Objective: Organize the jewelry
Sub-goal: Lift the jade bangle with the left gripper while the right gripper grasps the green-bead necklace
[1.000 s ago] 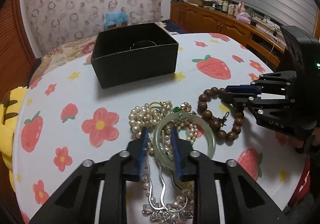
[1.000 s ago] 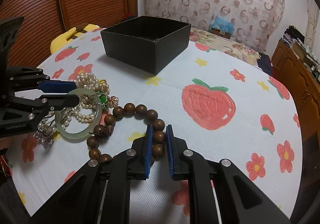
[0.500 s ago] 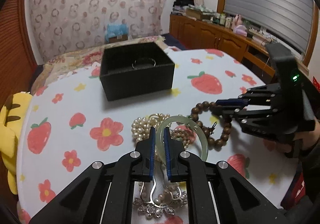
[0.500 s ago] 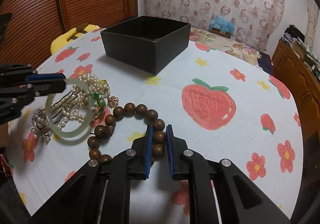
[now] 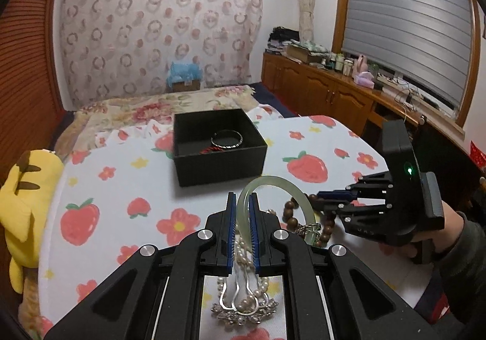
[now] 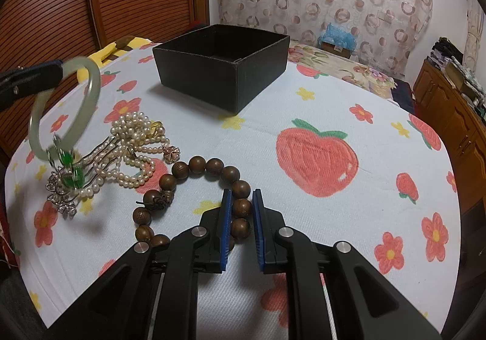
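Note:
My left gripper point(image 5: 242, 203) is shut on a pale green jade bangle point(image 5: 273, 185) and holds it in the air above the jewelry pile; the bangle also shows in the right wrist view point(image 6: 88, 88), with a green pendant point(image 6: 73, 171) dangling at its lower end. My right gripper point(image 6: 241, 203) is shut on a brown wooden bead bracelet point(image 6: 212, 167) that lies on the table. A black open box point(image 5: 217, 145) stands beyond and holds a silver bangle point(image 5: 227, 138). Pearl strands point(image 6: 136, 139) and a silver hairpin point(image 5: 243, 311) lie in the pile.
The round table has a white cloth with strawberries and flowers point(image 6: 316, 154). A yellow plush toy point(image 5: 24, 200) sits at the table's left edge. A bed point(image 5: 152, 106) lies behind the table, and wooden cabinets point(image 5: 319, 91) line the right wall.
My left gripper has closed on the jade bangle and lifted it up off the pile, with the green pendant hanging from it. My right gripper has stayed on the bead bracelet.

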